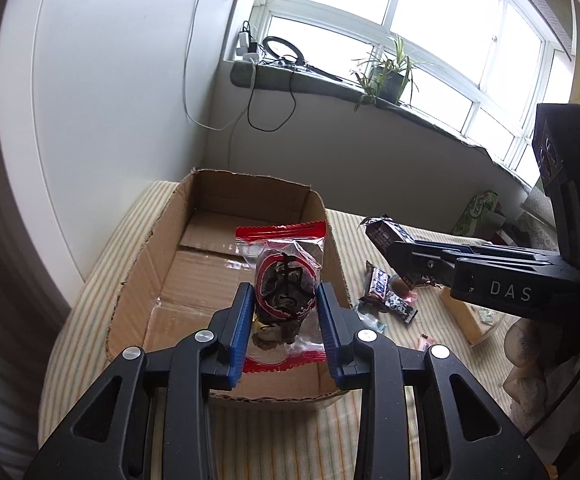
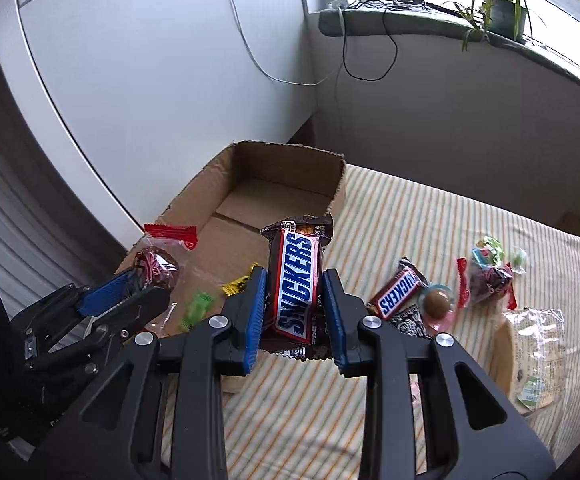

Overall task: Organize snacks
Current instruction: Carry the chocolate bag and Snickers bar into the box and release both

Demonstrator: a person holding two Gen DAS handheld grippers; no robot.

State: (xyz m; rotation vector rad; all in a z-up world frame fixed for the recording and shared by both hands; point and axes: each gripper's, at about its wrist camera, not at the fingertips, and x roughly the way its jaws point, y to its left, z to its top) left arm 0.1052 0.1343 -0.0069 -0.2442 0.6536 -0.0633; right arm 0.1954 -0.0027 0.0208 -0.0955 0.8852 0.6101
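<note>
Your left gripper is clamped on a red-edged candy packet above the cardboard box; your right gripper is clamped on a Snickers bar.

This is a room in a home: a bed with a striped sheet stands under a bay window whose sill carries a potted plant, chargers and trailing cables.

hidden: my blue-padded black left gripper covers the clear red-edged snack packet's lower half | blurred: small green wrapped candy, can't identify
</note>
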